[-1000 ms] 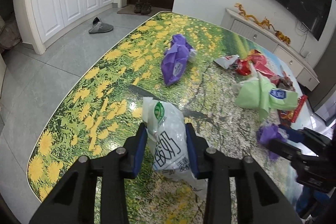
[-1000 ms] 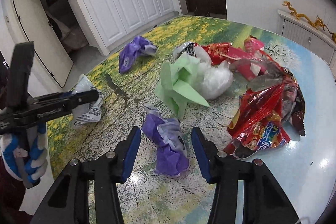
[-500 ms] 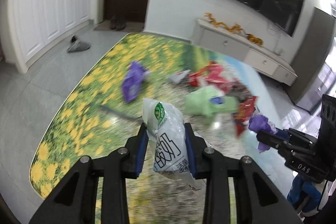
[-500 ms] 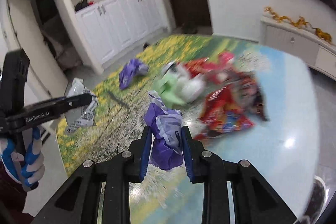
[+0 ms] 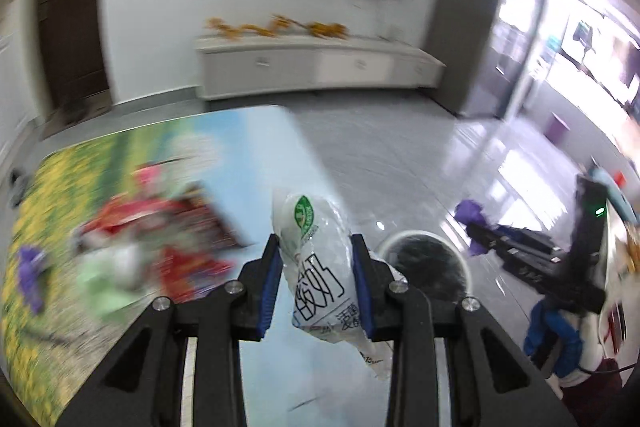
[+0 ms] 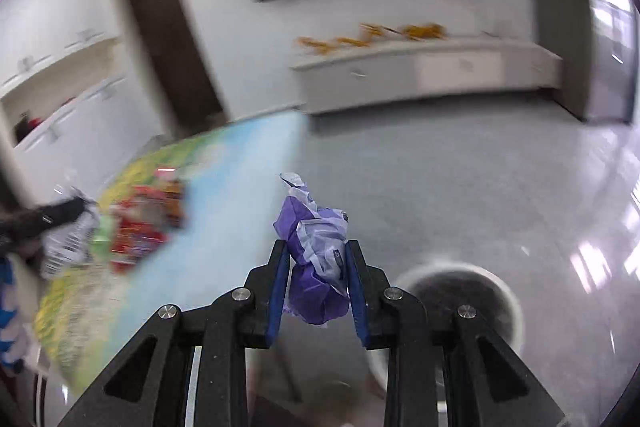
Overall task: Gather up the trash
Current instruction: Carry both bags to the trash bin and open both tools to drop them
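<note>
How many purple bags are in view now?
2. One purple bag is held in the right gripper, above the floor near the bin. The other lies on the table at its far left. The blurred pile may hide more.

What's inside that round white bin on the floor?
The bin looks dark inside, like a black liner. No trash shows in it, but the picture is blurry and the left tool holding the white bag covers its near edge.

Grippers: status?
Left gripper shut on white bag. Right gripper shut on purple wrapper. Bin on floor ahead, nothing in between.
</note>
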### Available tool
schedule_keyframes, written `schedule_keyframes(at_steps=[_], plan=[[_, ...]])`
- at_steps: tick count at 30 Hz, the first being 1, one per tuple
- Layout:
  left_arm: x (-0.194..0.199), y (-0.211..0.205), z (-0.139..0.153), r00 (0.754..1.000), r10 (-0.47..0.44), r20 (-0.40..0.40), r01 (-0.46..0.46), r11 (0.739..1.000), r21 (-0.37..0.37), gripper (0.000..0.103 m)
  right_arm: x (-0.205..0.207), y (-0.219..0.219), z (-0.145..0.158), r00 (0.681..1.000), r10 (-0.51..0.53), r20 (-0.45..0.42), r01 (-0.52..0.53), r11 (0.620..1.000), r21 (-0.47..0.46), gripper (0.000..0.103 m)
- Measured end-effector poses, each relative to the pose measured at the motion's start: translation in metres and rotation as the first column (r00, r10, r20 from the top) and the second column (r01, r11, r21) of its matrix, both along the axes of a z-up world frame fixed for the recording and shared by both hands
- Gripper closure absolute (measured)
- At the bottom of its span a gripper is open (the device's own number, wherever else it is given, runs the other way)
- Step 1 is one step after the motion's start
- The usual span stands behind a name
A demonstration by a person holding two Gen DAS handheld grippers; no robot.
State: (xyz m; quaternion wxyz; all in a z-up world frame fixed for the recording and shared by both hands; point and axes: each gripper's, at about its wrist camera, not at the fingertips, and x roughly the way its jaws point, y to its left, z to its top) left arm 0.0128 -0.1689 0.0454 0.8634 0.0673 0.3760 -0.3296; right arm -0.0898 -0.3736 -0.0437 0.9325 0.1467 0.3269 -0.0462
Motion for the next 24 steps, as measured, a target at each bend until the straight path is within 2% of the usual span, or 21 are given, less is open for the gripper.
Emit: schedule_keyframes(at_steps=[6, 11, 16, 17, 18, 21, 24], plan=[[0.007, -0.113, -0.028, 0.99, -0.131, -0.059, 0.133, 0.99, 0.041, 0.071, -0.018, -0.075, -0.065, 0.98, -0.146, -0.135, 0.155, 0.986, 0.064, 0.076], [0.005, -0.178, -0.056, 0.973, -0.199, -0.118, 0.207, 0.976, 0.06, 0.07, -0.019, -0.111, -0.098, 0.962, -0.189, -0.197, 0.213, 0.971, 0.111, 0.076], [0.005, -0.225, -0.078, 0.952, -0.247, -0.178, 0.26, 0.964, 0.049, 0.068, -0.018, -0.128, -0.117, 0.95, -0.213, -0.23, 0.249, 0.958, 0.141, 0.072], [0.005, -0.231, -0.079, 0.946, -0.26, -0.195, 0.272, 0.961, 0.04, 0.067, -0.017, -0.131, -0.121, 0.947, -0.219, -0.233, 0.256, 0.956, 0.142, 0.067], [0.006, -0.238, -0.081, 0.939, -0.272, -0.21, 0.284, 0.958, 0.028, 0.064, -0.017, -0.133, -0.123, 0.943, -0.233, -0.239, 0.27, 0.953, 0.136, 0.061], [0.006, -0.248, -0.081, 0.93, -0.29, -0.227, 0.3, 0.954, 0.006, 0.048, -0.018, -0.137, -0.122, 0.934, -0.262, -0.242, 0.297, 0.947, 0.121, 0.057], [0.003, -0.248, -0.078, 0.928, -0.296, -0.225, 0.305, 0.952, 0.002, 0.048, -0.024, -0.141, -0.12, 0.928, -0.282, -0.242, 0.315, 0.942, 0.111, 0.056]])
